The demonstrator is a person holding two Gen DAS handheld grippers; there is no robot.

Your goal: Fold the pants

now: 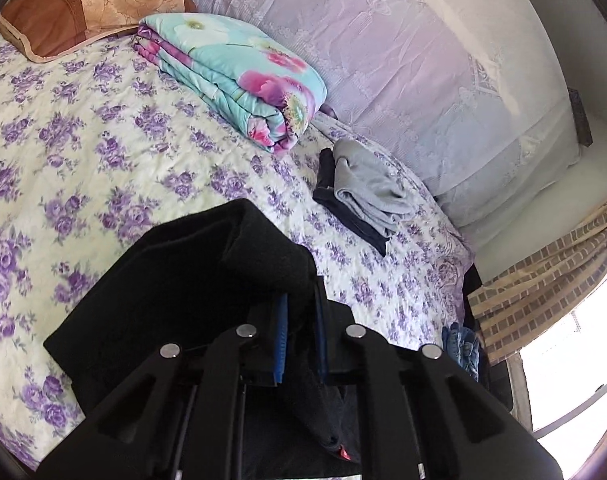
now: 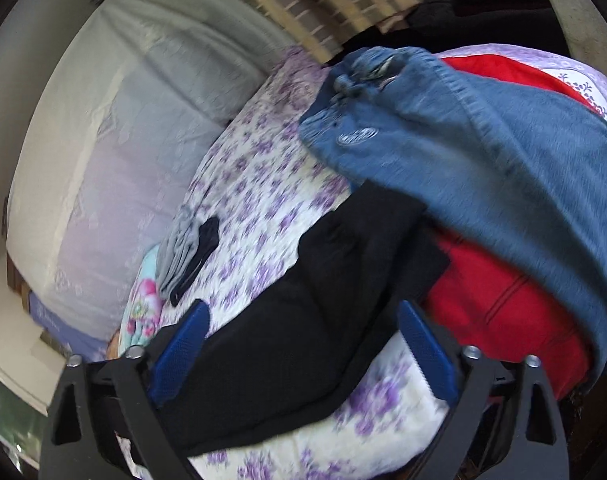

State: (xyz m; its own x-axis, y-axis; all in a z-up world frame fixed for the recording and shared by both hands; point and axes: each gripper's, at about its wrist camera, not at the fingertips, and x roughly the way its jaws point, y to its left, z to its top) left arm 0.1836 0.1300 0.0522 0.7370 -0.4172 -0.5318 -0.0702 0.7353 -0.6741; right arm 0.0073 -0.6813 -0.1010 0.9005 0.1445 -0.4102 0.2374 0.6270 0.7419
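Note:
The black pants (image 1: 183, 280) lie on the purple-flowered bedsheet (image 1: 103, 140). My left gripper (image 1: 301, 320) is shut on a raised fold of them, and black cloth fills the narrow gap between its blue pads. In the right wrist view the black pants (image 2: 303, 320) run across the sheet between the fingers of my right gripper (image 2: 303, 340). That gripper stands open, its blue pads (image 2: 423, 352) wide apart on either side of the cloth and not pressing on it. This view is blurred.
A folded floral quilt (image 1: 239, 76) and a brown pillow (image 1: 83, 12) lie at the far end of the bed. Folded grey and dark clothes (image 1: 363, 192) sit near the lace-covered side. Blue jeans (image 2: 483, 152) lie over a red garment (image 2: 503, 300) right of the pants.

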